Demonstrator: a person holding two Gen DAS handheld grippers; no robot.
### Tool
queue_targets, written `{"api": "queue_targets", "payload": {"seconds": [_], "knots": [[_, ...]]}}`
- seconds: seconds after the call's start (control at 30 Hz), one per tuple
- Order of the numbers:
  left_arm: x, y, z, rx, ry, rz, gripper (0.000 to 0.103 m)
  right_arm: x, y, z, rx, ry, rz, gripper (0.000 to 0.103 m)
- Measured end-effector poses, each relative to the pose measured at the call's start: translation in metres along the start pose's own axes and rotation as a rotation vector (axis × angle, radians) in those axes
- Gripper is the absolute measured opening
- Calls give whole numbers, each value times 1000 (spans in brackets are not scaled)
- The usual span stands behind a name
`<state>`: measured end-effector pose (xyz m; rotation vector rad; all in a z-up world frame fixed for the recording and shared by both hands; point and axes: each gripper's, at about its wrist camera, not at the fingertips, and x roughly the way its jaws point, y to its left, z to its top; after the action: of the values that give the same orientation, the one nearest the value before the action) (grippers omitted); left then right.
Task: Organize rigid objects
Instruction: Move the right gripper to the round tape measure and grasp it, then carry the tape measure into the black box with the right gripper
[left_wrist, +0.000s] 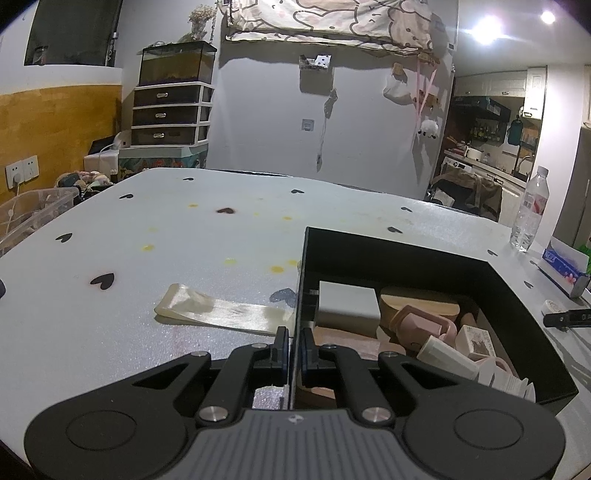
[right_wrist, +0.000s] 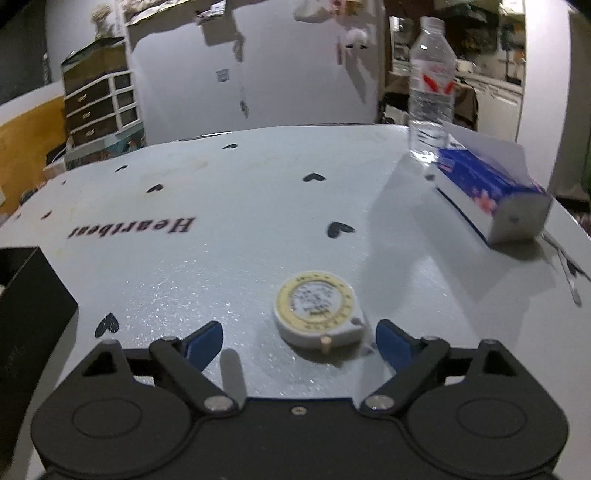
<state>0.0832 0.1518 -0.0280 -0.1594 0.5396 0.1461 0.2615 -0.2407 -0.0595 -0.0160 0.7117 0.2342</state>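
From my left gripper (left_wrist: 294, 349), jaws clamped on the near wall of the black box (left_wrist: 402, 254), a jerk could drag the already filled box. From my right gripper (right_wrist: 299, 341), jaws apart and empty, the round tape measure (right_wrist: 319, 314) lies flat on the table (right_wrist: 229, 266) just ahead, its tab toward me; being round it has no long axis, and an off-centre squeeze could squirt it away.

One black box (left_wrist: 369, 254), one tape measure (right_wrist: 318, 314), one water bottle (right_wrist: 431, 92), one tissue box (right_wrist: 487, 188).
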Motion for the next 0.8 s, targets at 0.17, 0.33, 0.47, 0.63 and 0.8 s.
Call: {"api": "queue_targets", "payload": {"seconds": [0.17,0.33,0.47,0.63,0.8], "knots": [[0,-2,2,2,7,5,5,4,4,2,-34,-23,-25,71],[-1,-2,3,7,7,6,5,0,4,1,-40,-34,-16,53],[-2,-2,2,10,5,5,5,-3,5,-1,-46,-37,-9,53],[-3,-3,4,19,0,3,4,-22,19,4,-50,-63,110,53],[-2,-3,4,22,0,2,4,-58,58,17,-129,-145,274,53]]}}
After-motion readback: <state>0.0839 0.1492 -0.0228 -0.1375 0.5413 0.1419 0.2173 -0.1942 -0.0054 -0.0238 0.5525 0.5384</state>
